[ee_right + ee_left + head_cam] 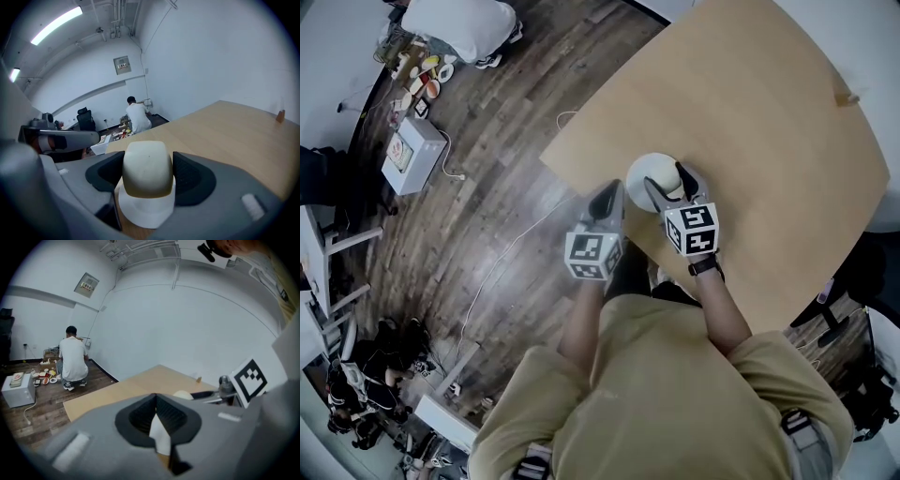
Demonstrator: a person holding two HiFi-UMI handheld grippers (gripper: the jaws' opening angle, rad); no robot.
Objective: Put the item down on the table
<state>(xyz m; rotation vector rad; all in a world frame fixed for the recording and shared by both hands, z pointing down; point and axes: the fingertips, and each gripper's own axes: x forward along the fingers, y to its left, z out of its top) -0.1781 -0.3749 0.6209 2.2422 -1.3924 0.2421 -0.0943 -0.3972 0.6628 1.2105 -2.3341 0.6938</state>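
Observation:
The item (649, 173) is a cream dome on a wider white rim, near the corner of the tan wooden table (769, 141). My right gripper (668, 185) is shut on it; in the right gripper view the item (146, 176) fills the space between the dark pads (190, 176), low over the tabletop. Whether its rim touches the wood I cannot tell. My left gripper (606, 199) is just left of it at the table's edge, jaws together and holding nothing. In the left gripper view the item (183, 394) shows past the closed tips (156, 401), with the right gripper's marker cube (251, 380) beside it.
A small brown object (847, 97) stands at the table's far side. On the dark wood floor a person (459, 23) crouches by several dishes, next to a white box (412, 155) with a cable. Benches and bags lie at the left.

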